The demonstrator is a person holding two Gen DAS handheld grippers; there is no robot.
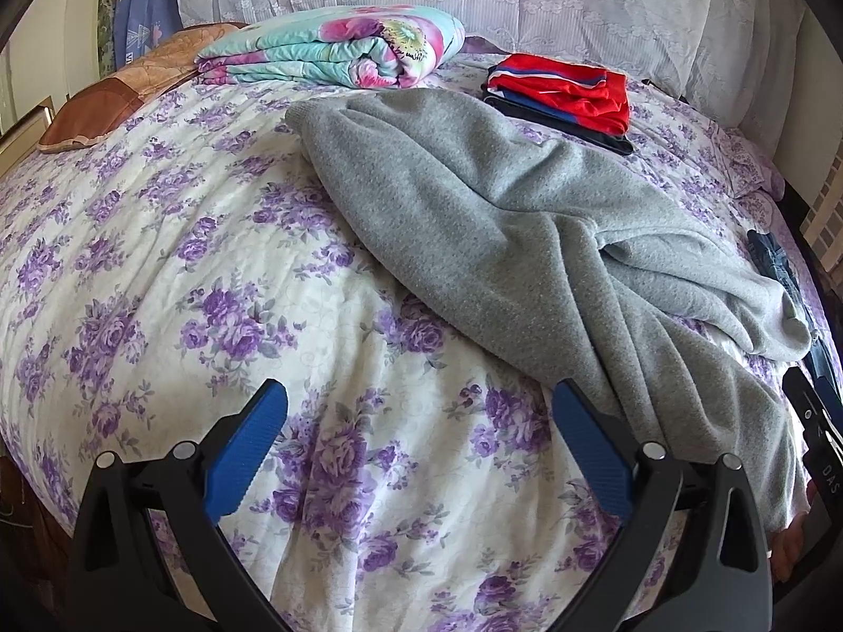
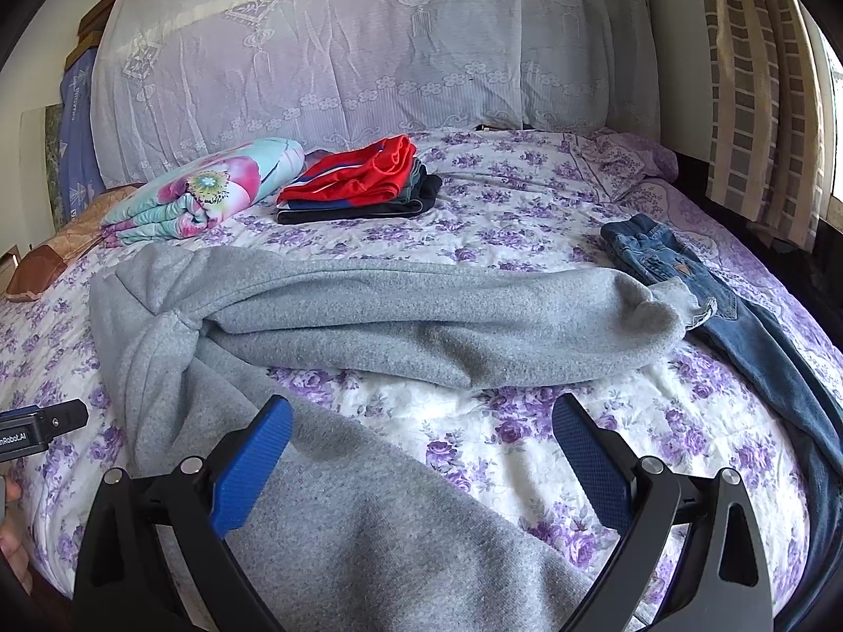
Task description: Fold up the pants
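Both grippers are hanging wide open over the bed, holding nothing. Looking along the left gripper (image 1: 420, 411), its blue pads (image 1: 247, 453) are spread far apart above the flowered bedspread (image 1: 158, 242), and the right-hand pad is sitting just beside the edge of the gray sweatpants (image 1: 474, 221), though I cannot tell whether it is touching the cloth. Along the right gripper (image 2: 421, 421), the jaws are standing just as wide, with one gray leg running underneath and between them toward the near edge of the bed. The sweatpants are lying unfolded across the middle of the bed, legs splayed apart in a V, one leg stretching off to the right until its cuff is resting on a pair of jeans (image 2: 685, 274). Farther back, near the lace-covered headboard (image 2: 369, 42), a folded floral blanket (image 2: 205, 189) and a small stack of folded clothes (image 2: 363, 179) with a red piece on top are sitting side by side.
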